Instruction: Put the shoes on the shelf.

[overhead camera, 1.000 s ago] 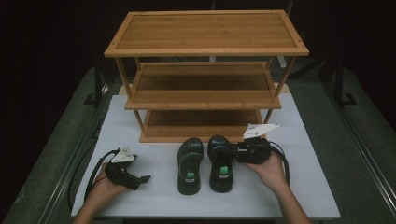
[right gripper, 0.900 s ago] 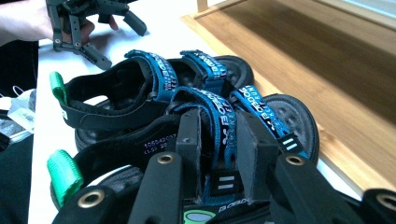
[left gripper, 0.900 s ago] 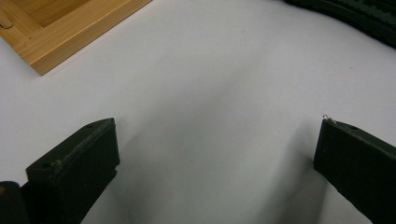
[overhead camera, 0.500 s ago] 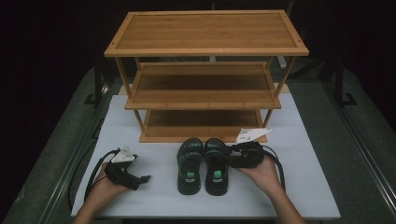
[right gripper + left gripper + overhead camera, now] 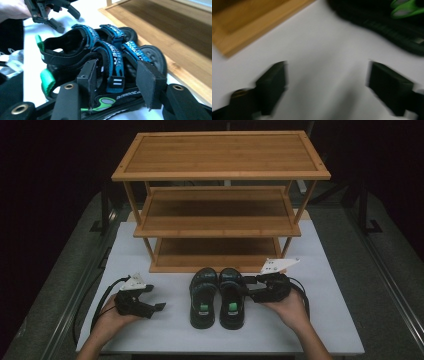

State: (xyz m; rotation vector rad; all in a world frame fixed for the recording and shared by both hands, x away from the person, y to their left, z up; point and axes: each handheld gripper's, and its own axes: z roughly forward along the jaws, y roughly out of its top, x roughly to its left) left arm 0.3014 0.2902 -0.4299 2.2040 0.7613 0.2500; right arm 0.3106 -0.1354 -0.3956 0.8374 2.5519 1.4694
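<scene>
- Jaws of the right gripper (image 5: 117, 82) stand partly spread and have just been opening; they straddle the straps of the near sandal (image 5: 110, 75) without pressing on them.
- That sandal lies directly ahead of these jaws, side by side and touching the second sandal (image 5: 203, 296) beyond it, both flat on the white counter (image 5: 325, 320).
- Jaws of the left gripper (image 5: 150, 306) are spread, have just been closing a little, nothing between them; sandals near, off their tips.
- Bamboo rack (image 5: 220, 205) stands just behind the pair.
</scene>
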